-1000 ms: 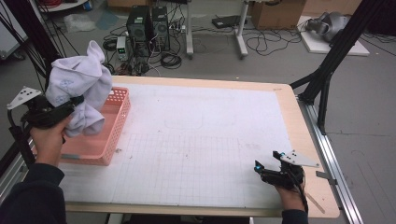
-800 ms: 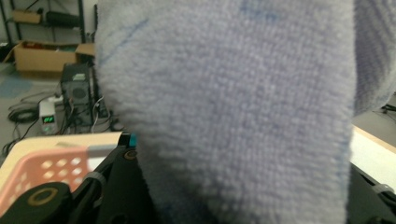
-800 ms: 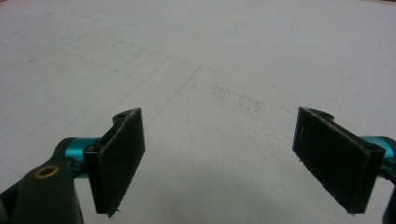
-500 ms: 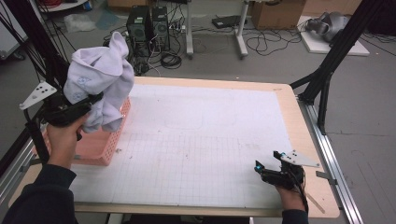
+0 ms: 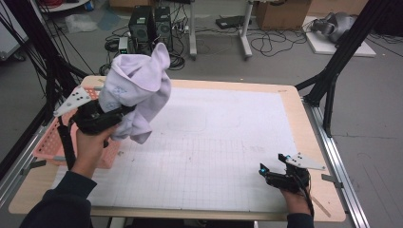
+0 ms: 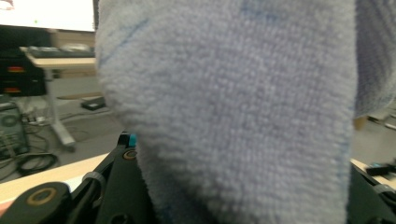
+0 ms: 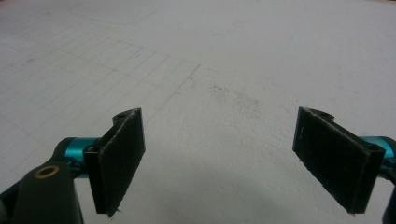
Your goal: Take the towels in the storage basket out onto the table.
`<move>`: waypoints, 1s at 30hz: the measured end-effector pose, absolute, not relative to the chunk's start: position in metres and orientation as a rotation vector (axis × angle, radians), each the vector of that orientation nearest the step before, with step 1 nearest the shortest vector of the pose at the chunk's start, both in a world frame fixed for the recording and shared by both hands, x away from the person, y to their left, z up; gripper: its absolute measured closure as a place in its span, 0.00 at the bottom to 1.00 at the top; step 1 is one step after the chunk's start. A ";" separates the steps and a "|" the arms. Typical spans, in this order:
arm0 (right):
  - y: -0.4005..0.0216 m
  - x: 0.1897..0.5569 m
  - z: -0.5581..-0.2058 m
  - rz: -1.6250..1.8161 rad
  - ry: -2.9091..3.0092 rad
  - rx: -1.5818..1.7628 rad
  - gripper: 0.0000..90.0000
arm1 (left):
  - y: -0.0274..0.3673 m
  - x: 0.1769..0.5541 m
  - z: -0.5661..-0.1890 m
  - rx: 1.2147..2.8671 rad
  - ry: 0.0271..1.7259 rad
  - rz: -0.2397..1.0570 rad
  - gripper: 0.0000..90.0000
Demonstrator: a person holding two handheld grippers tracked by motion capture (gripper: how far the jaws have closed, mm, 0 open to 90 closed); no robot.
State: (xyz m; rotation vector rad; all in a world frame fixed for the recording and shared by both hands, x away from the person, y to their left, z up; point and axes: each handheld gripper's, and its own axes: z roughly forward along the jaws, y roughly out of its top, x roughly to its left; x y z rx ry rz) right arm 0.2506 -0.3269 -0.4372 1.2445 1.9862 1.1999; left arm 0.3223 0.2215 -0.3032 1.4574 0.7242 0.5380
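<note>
Above white table (image 5: 228, 142), towel (image 5: 138, 90) in left gripper (image 5: 111, 114)

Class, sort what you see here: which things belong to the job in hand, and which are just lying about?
In the job:
- pale lilac towel, gripped by the left gripper and lifted above the table
- pink basket at the table's left edge
- white gridded mat

Lying about:
- right gripper, open, resting idle on the mat
- computer towers and cables on the floor
- cardboard box
</note>
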 end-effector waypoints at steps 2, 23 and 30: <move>-0.327 0.250 -0.437 1.202 1.986 1.246 0.17 | 0.211 0.322 -0.306 1.472 0.709 0.515 0.62; -0.328 0.251 -0.437 1.203 1.983 1.245 0.17 | 0.111 0.341 -0.370 1.692 0.686 0.303 0.61; -0.328 0.250 -0.437 1.205 1.986 1.245 0.17 | 0.081 0.352 -0.395 1.784 0.701 0.253 0.60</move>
